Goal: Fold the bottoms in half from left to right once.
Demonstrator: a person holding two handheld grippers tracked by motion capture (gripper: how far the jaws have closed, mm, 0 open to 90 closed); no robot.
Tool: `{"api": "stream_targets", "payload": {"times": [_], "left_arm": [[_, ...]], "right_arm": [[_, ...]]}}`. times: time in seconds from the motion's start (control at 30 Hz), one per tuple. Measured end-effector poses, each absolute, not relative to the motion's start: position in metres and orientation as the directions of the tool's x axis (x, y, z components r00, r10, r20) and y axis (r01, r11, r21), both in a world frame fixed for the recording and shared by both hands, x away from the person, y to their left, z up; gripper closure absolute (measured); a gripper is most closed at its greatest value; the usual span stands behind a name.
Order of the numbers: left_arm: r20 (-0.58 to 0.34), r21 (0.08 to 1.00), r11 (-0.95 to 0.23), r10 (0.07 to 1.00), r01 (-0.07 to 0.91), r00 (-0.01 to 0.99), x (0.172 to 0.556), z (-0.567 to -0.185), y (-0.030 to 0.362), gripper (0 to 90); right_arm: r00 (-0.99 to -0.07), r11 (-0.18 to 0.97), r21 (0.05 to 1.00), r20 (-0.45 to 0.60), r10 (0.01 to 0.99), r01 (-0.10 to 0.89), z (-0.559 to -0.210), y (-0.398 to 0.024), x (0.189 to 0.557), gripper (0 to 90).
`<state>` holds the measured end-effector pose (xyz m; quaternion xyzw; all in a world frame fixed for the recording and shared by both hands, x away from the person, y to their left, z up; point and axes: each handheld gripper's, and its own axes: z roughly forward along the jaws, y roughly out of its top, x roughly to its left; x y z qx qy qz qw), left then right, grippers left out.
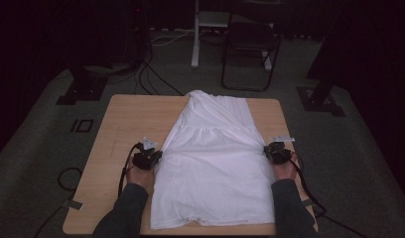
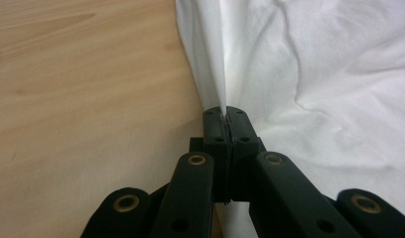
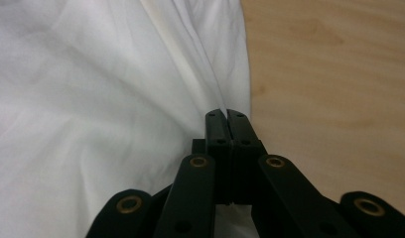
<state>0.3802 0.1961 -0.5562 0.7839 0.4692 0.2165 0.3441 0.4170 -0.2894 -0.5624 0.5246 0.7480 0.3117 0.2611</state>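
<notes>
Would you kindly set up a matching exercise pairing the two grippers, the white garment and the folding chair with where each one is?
Things:
1. left gripper
2. right gripper
3. white garment
4. folding chair

Places:
A. on the floor beyond the table
B. shut on the garment's left edge
C. spread flat along the table's middle
D. shut on the garment's right edge

Pairs: 1-B, 2-D, 3-C, 4-A

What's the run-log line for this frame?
left gripper: shut on white dress left edge | right gripper: shut on right edge | dress flat on table
</notes>
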Motion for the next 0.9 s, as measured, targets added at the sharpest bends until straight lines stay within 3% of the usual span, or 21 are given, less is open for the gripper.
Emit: {"api": "stream_targets", "payload": {"times": [0.37,0.67,0.77,0.83,0.9], "left_arm": [[0.004,0.737,-0.322,0.882,0.595,0.472,0.300,-0.559,0.211,89.4],[0.011,0.719,-0.352,0.868,0.599,0.497,0.248,-0.560,0.209,89.4],[0.009,0.728,-0.354,0.861,0.586,0.509,0.243,-0.561,0.210,88.0],[0.011,0.738,-0.353,0.858,0.575,0.514,0.246,-0.561,0.211,74.5],[-0.014,0.747,-0.329,0.861,0.578,0.508,0.252,-0.558,0.214,68.0]], "right_arm": [[-0.332,0.228,0.759,-0.016,0.943,0.610,-0.569,-0.282,0.319,89.2],[-0.339,0.229,0.741,-0.002,0.941,0.631,-0.569,-0.283,0.268,89.2],[-0.334,0.190,0.732,0.054,0.941,0.654,-0.569,-0.288,0.260,88.6],[-0.345,0.177,0.731,0.085,0.935,0.659,-0.568,-0.291,0.262,74.9],[-0.359,0.168,0.754,0.096,0.929,0.635,-0.566,-0.294,0.267,59.1]]}}
